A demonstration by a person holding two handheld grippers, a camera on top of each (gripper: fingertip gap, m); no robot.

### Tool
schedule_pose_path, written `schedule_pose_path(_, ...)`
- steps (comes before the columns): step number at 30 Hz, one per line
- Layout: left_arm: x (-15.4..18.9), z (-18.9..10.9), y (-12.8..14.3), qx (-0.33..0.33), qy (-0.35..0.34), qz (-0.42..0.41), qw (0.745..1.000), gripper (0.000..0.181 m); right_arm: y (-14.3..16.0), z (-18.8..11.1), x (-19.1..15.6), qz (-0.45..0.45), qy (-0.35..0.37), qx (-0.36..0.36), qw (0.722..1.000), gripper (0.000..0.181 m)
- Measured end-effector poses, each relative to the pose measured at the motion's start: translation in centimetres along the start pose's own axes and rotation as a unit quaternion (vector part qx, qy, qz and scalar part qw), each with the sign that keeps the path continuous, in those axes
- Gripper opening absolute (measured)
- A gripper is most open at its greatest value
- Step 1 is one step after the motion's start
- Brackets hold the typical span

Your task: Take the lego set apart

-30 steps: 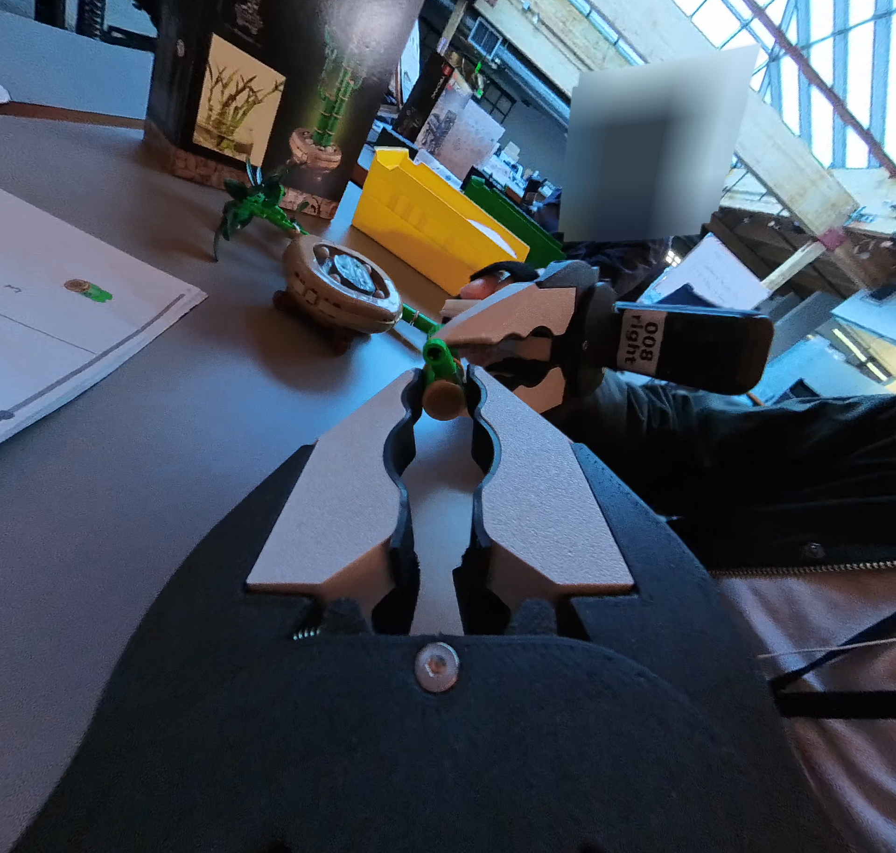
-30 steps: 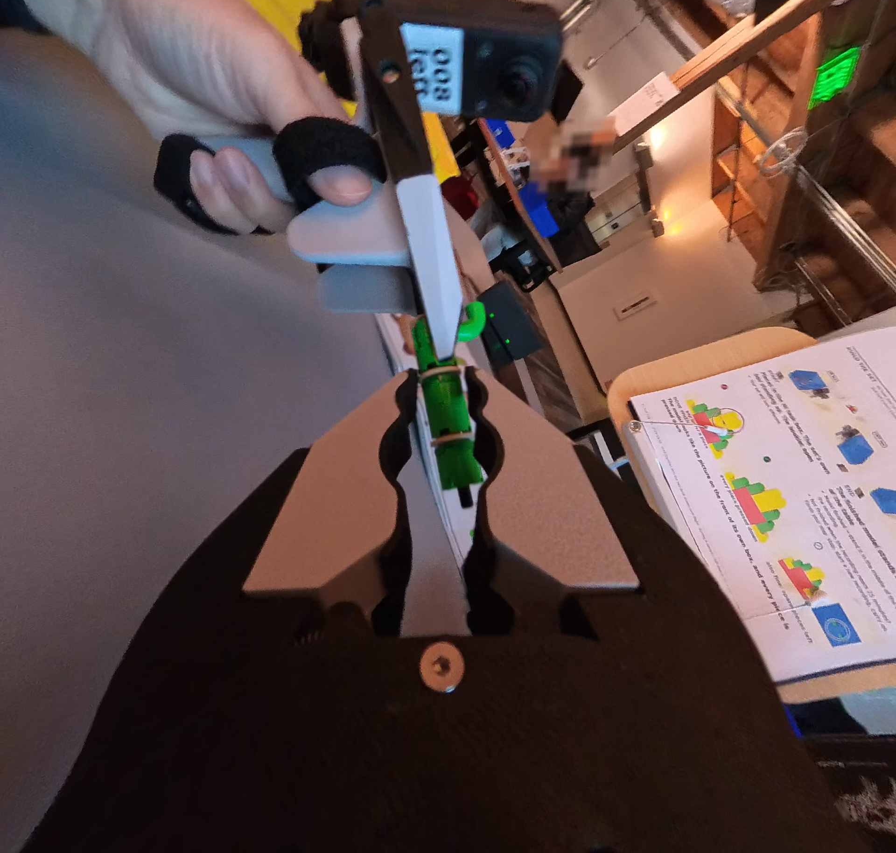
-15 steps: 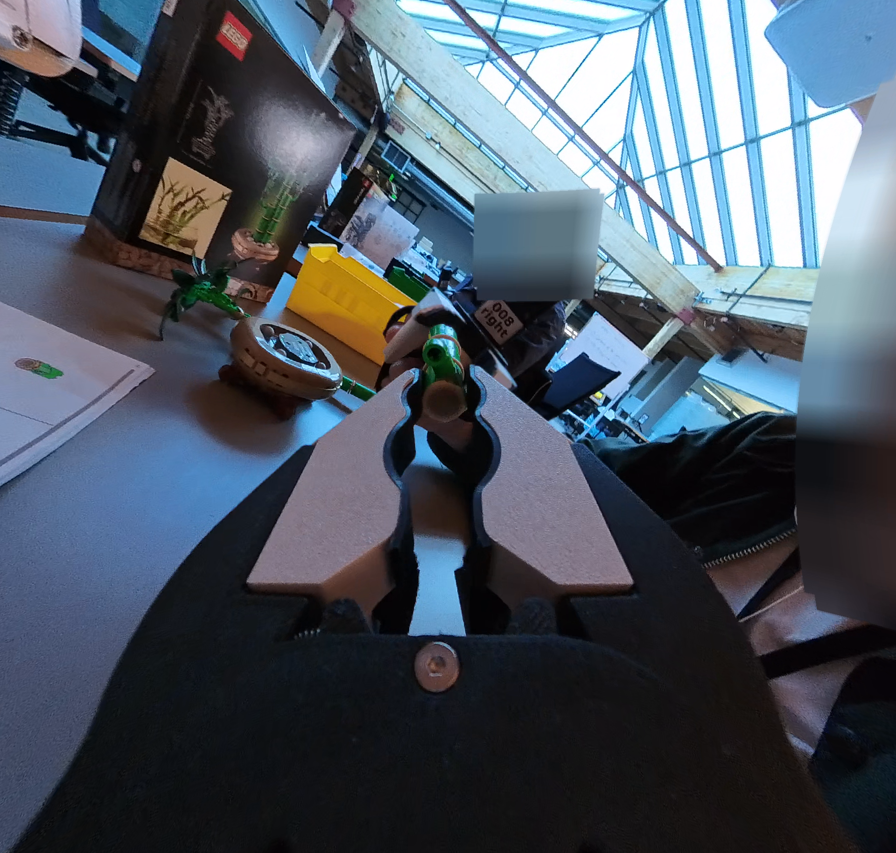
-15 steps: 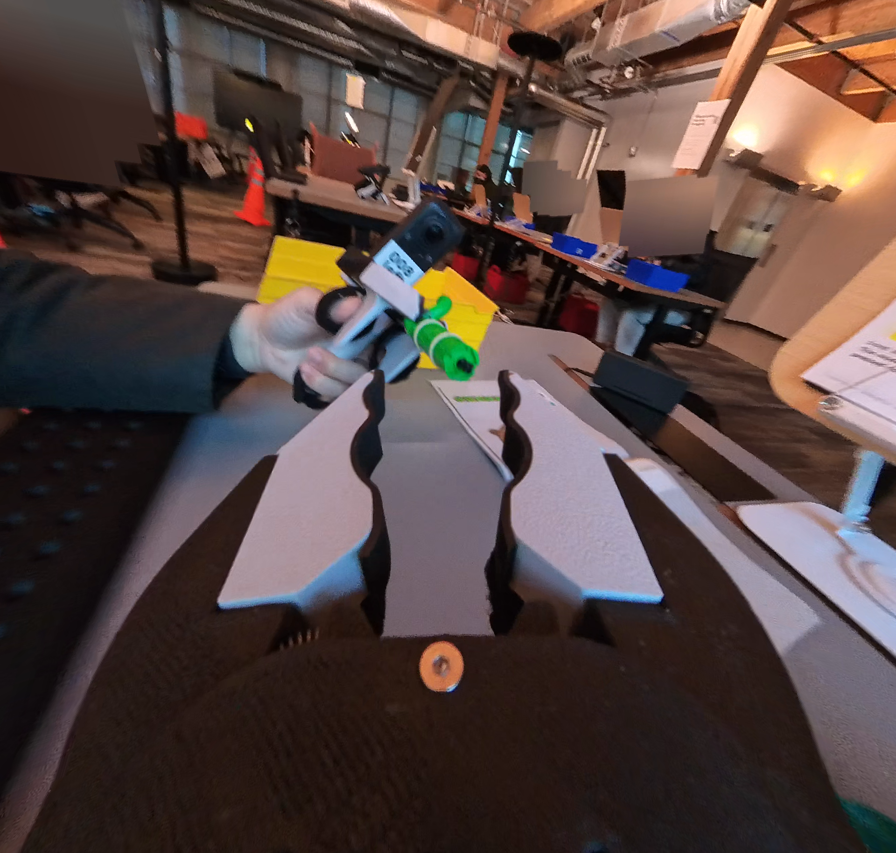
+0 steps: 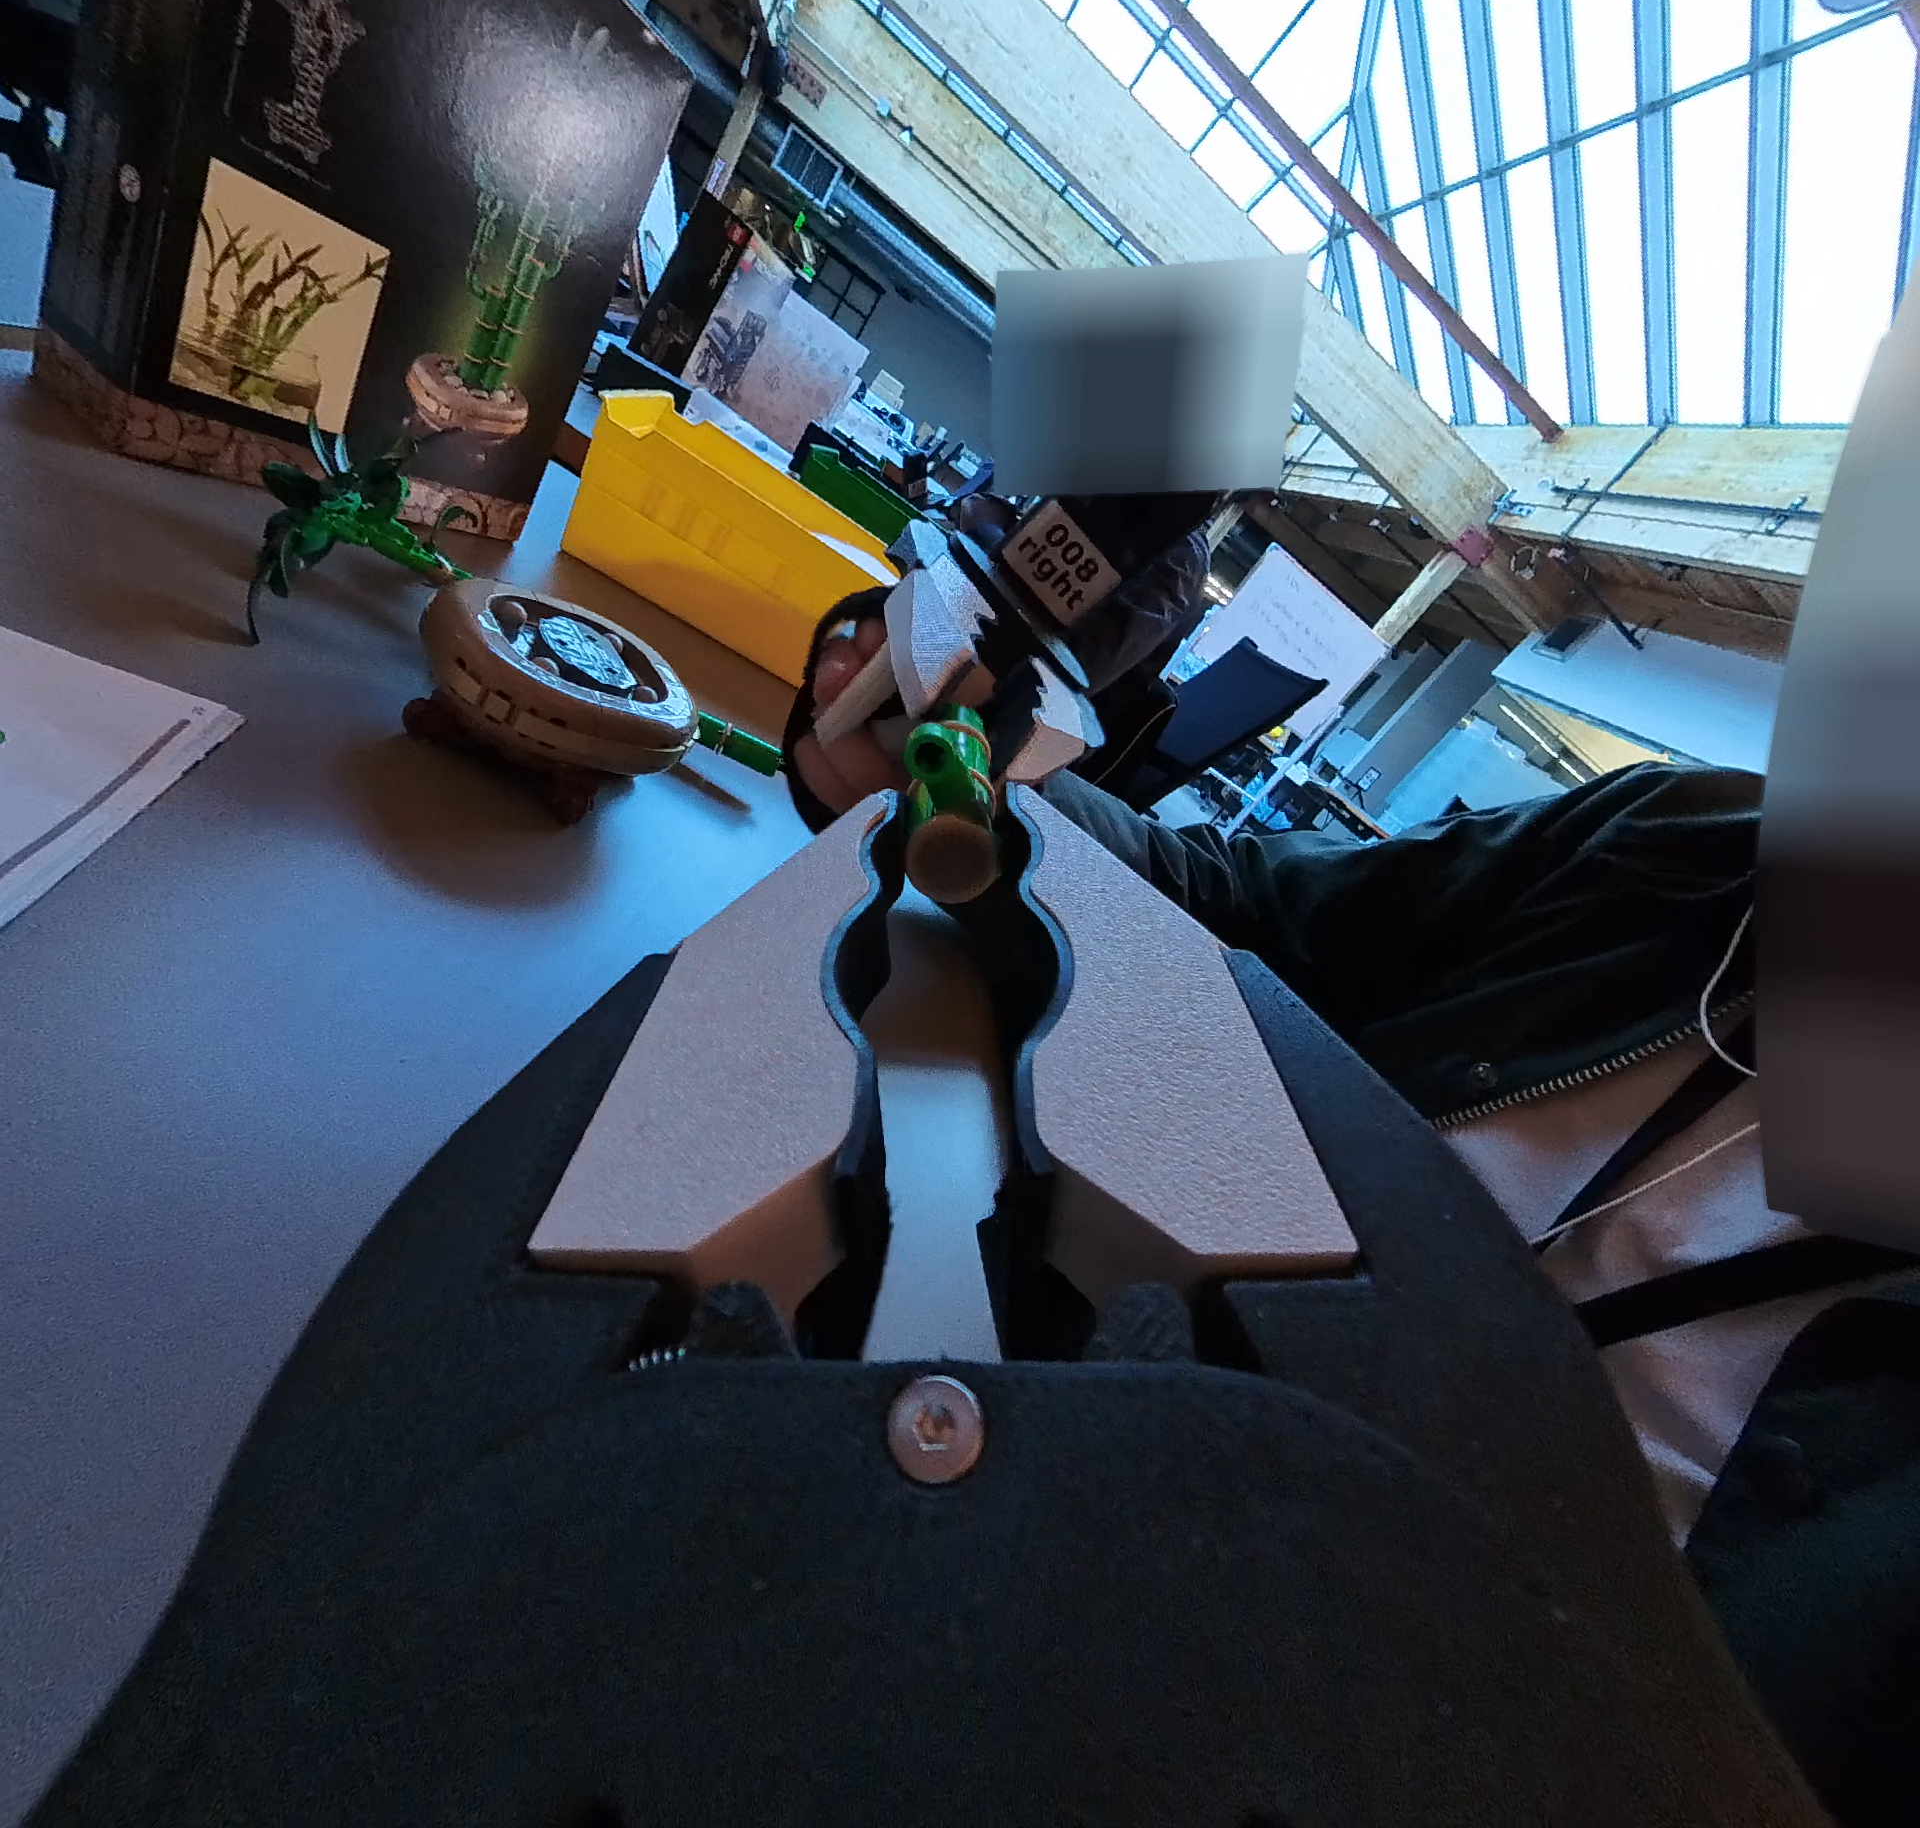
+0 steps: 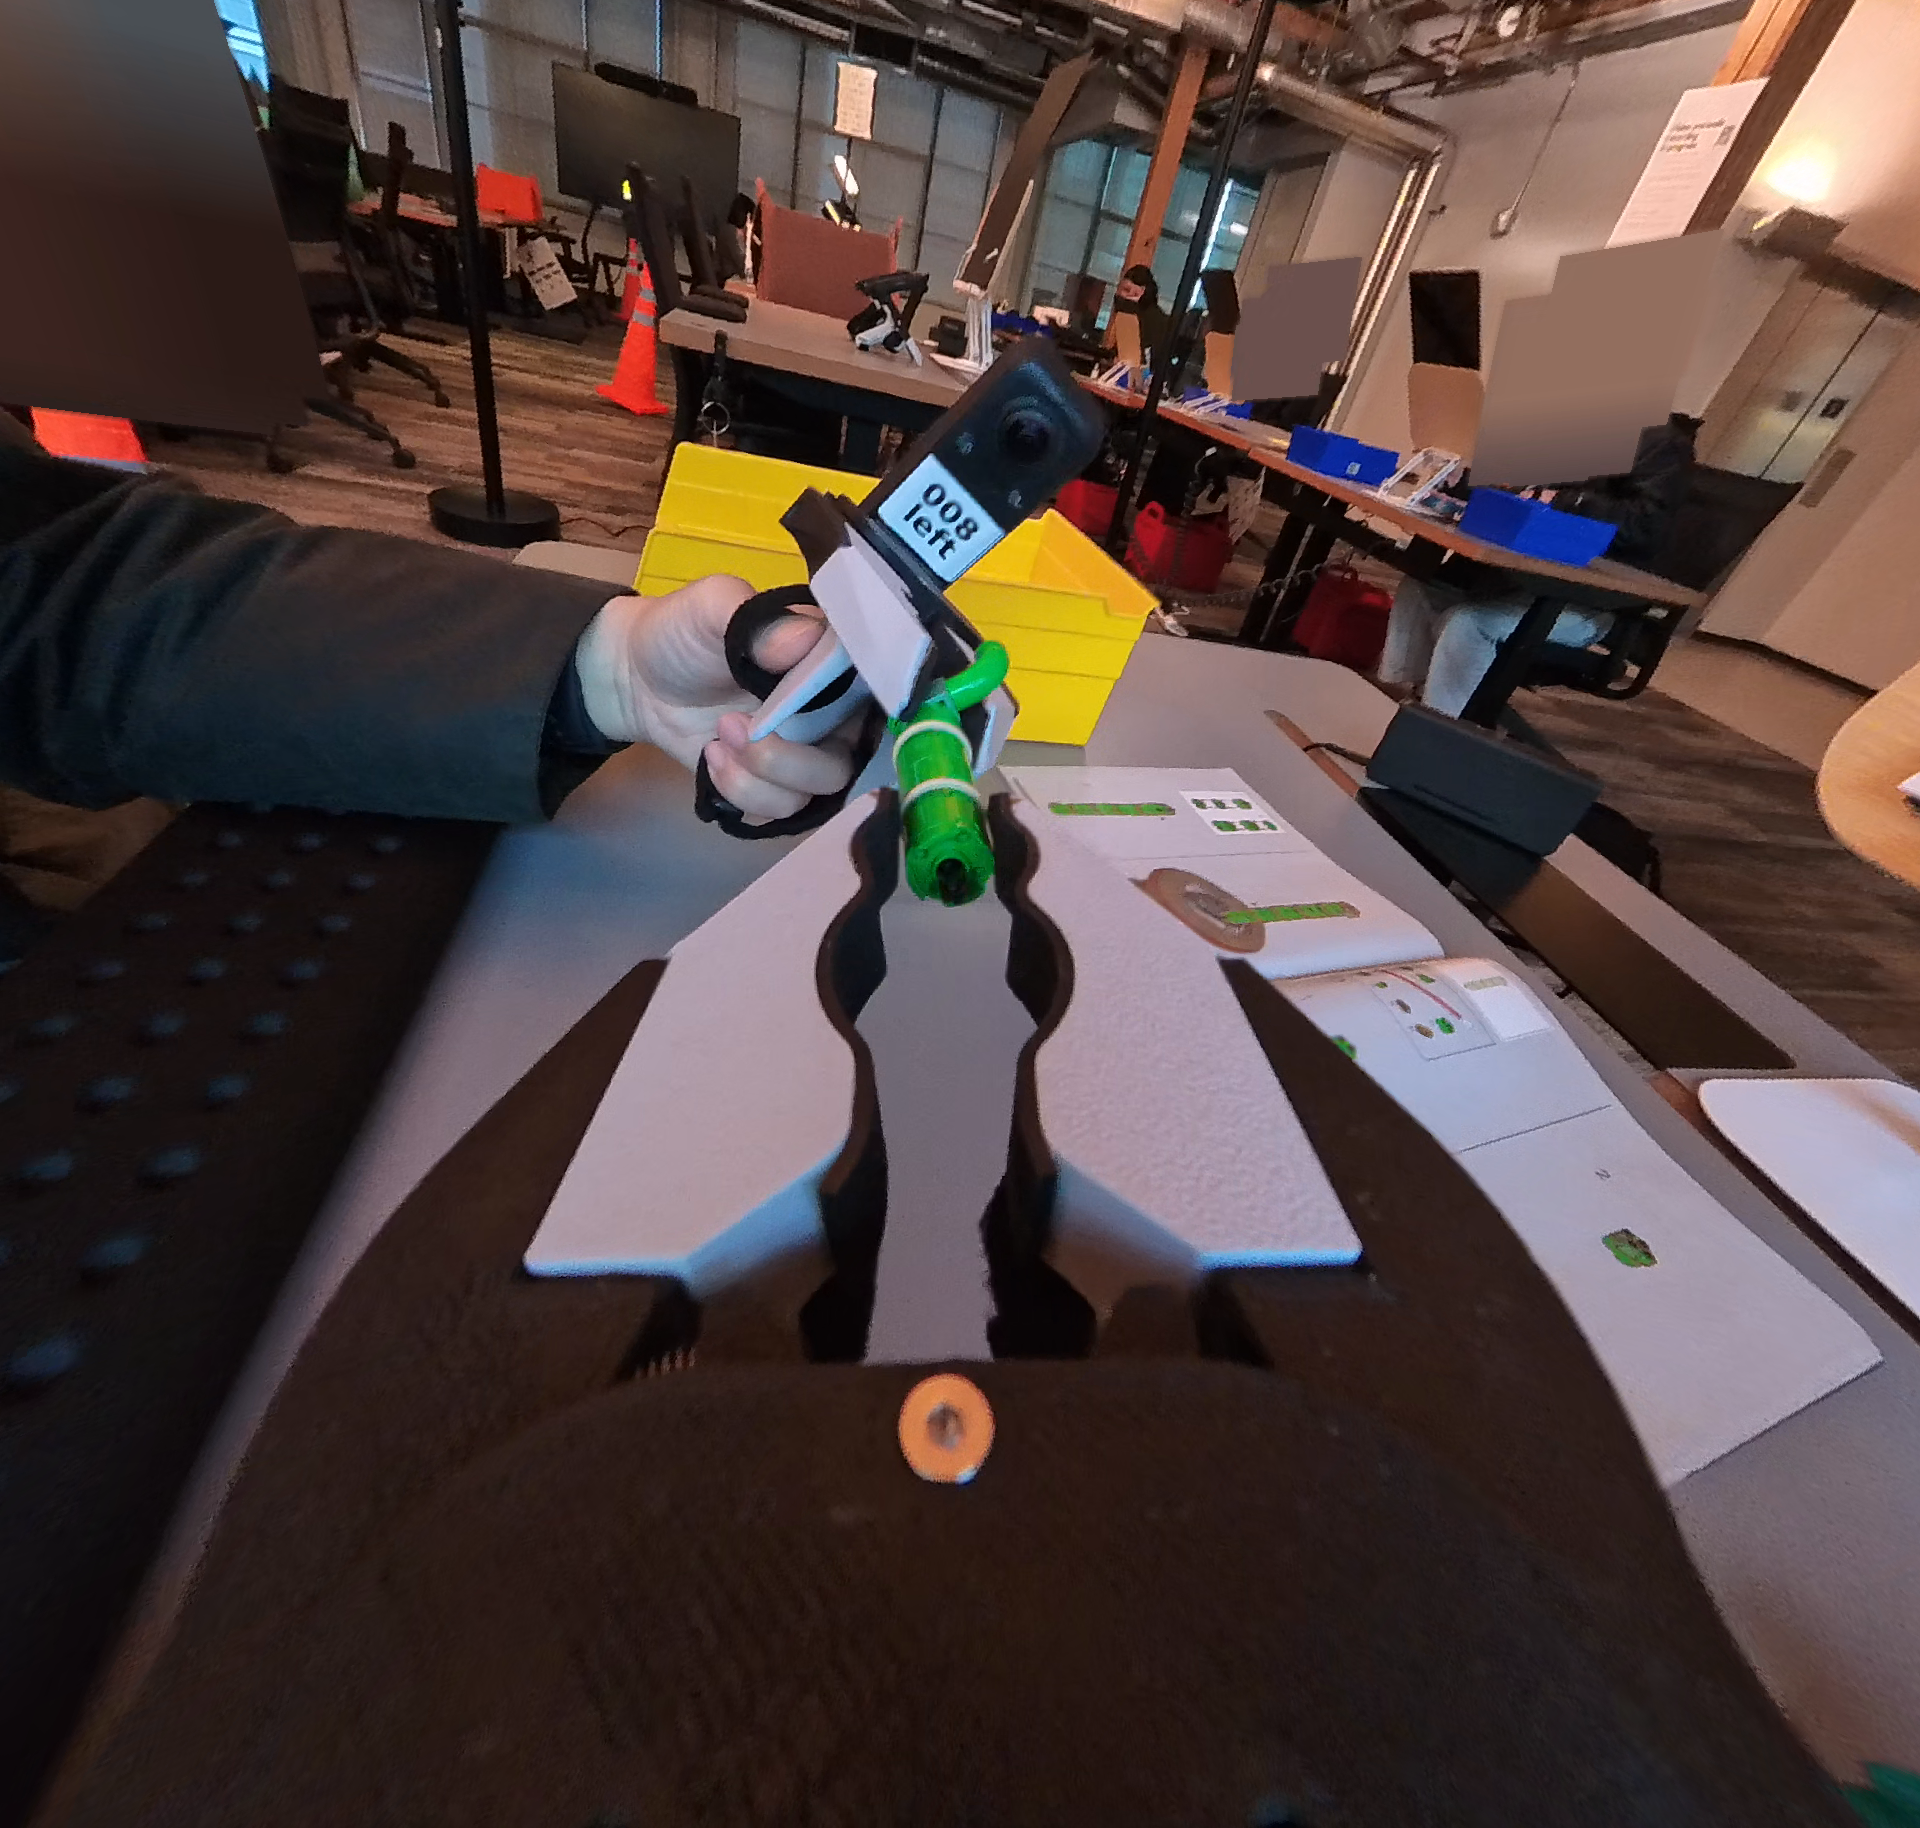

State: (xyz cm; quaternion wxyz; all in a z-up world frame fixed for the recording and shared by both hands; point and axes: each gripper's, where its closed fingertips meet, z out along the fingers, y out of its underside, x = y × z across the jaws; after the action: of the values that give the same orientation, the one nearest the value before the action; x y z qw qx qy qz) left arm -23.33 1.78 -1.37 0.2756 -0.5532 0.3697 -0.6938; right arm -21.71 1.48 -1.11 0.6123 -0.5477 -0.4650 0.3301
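Stalk, green plastic lego bamboo [image 6: 938,810], sitting pinched in left gripper [image 5: 948,828]; right gripper [image 6: 943,836] straddling free end, slightly apart. Light, stiff, probably slippery; grabbing lower segment.

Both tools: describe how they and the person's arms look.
Each tool, left and right, has two pale grey textured fingers with wavy black inner edges on a black body fixed by a centre screw. A black camera with a white label sits on top; black finger loops at the handles. Dark jacket sleeves.

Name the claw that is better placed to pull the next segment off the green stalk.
Right claw: open, its tips flank the free end of the green stalk. The left claw is shut on the other end.
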Motion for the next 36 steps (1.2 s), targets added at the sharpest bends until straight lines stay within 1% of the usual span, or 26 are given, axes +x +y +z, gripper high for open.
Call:
schedule_pose_path(1, -0.6, -0.2, -0.2, 0.003, -0.022, 0.009, 1.0, 0.016, 0.2, 0.0, 0.0, 0.005, -0.004, -0.01, 1.0, 0.014)
schedule_pose_path(2, -1.8, -0.5, -0.5, 0.005, -0.076, 0.035, 0.997, 0.037, 0.5, 0.0, 0.1, 0.006, 0.0, -0.023, 1.0, 0.014)
schedule_pose_path(3, -2.8, -1.0, -0.8, -0.002, -0.129, 0.084, 0.988, 0.06, 0.8, 0.0, 0.2, 0.003, 0.0, -0.033, 0.999, 0.014)
schedule_pose_path(5, -3.3, -1.7, -0.9, -0.035, -0.206, 0.209, 0.955, 0.069, 1.6, 0.1, 0.5, 0.015, 0.003, -0.056, 0.998, 0.014)
schedule_pose_path(7, -2.6, -1.2, -0.5, -0.075, -0.246, 0.321, 0.912, 0.073, 2.7, 0.3, 0.9, 0.055, 0.005, -0.081, 0.995, 0.014)
schedule_pose_path(8, -2.2, -0.6, 0.0, -0.094, -0.259, 0.373, 0.886, 0.07, 3.3, 0.5, 0.8, 0.082, -0.004, -0.093, 0.992, 0.014)
schedule_pose_path(9, -2.0, 0.0, 0.4, -0.111, -0.277, 0.423, 0.856, 0.067, 3.9, 0.6, 0.8, 0.108, -0.01, -0.101, 0.989, 0.014)
schedule_pose_path(11, -2.8, 1.0, 1.9, -0.165, -0.31, 0.508, 0.786, 0.052, 4.5, 1.0, 0.7, 0.147, -0.019, -0.105, 0.983, 0.014)
schedule_pose_path(12, -3.7, 1.2, 2.6, -0.193, -0.332, 0.534, 0.754, 0.049, 4.7, 1.1, 0.6, 0.162, -0.025, -0.105, 0.981, 0.014)
schedule_pose_path(13, -4.7, 1.3, 3.3, -0.222, -0.348, 0.548, 0.727, 0.049, 4.7, 1.2, 0.4, 0.175, -0.032, -0.104, 0.978, 0.014)
schedule_pose_path(15, -6.3, 1.0, 4.2, -0.265, -0.369, 0.556, 0.696, 0.05, 4.7, 1.4, 0.1, 0.199, -0.042, -0.101, 0.974, 0.014)
schedule_pose_path(16, -6.6, 0.9, 4.3, -0.271, -0.376, 0.563, 0.684, 0.044, 4.8, 1.5, 0.0, 0.21, -0.045, -0.104, 0.971, 0.014)
schedule_pose_path(17, -6.7, 0.9, 4.2, -0.272, -0.376, 0.575, 0.674, 0.032, 5.1, 1.5, 0.0, 0.219, -0.047, -0.11, 0.968, 0.014)
schedule_pose_path(18, -6.5, 1.0, 4.3, -0.273, -0.371, 0.588, 0.665, 0.016, 5.4, 1.6, -0.1, 0.224, -0.049, -0.116, 0.966, 0.015)
schedule_pose_path(20, -6.7, 0.9, 4.6, -0.282, -0.369, 0.6, 0.652, 0.015, 5.6, 1.6, -0.2, 0.231, -0.052, -0.117, 0.964, 0.014)
schedule_pose_path(23, -6.9, 0.9, 5.2, -0.295, -0.359, 0.591, 0.659, 0.015, 5.9, 1.5, -0.5, 0.223, -0.064, -0.12, 0.965, 0.014)
schedule_pose_path(26, -7.4, 0.5, 5.8, -0.316, -0.352, 0.587, 0.657, 0.015, 6.0, 1.2, -0.5, 0.214, -0.068, -0.122, 0.967, 0.014)
schedule_pose_path(33, -7.9, 0.2, 6.7, -0.342, -0.345, 0.587, 0.648, 0.015, 7.5, 1.5, -1.1, 0.18, -0.065, -0.168, 0.967, 0.02)
schedule_pose_path(35, -7.9, 0.3, 7.0, -0.347, -0.341, 0.584, 0.65, 0.015, 8.0, 1.7, -1.3, 0.174, -0.065, -0.181, 0.966, 0.019)
schedule_pose_path(36, -7.9, 0.4, 7.1, -0.347, -0.339, 0.582, 0.653, 0.015, 8.2, 1.7, -1.2, 0.172, -0.062, -0.186, 0.966, 0.016)
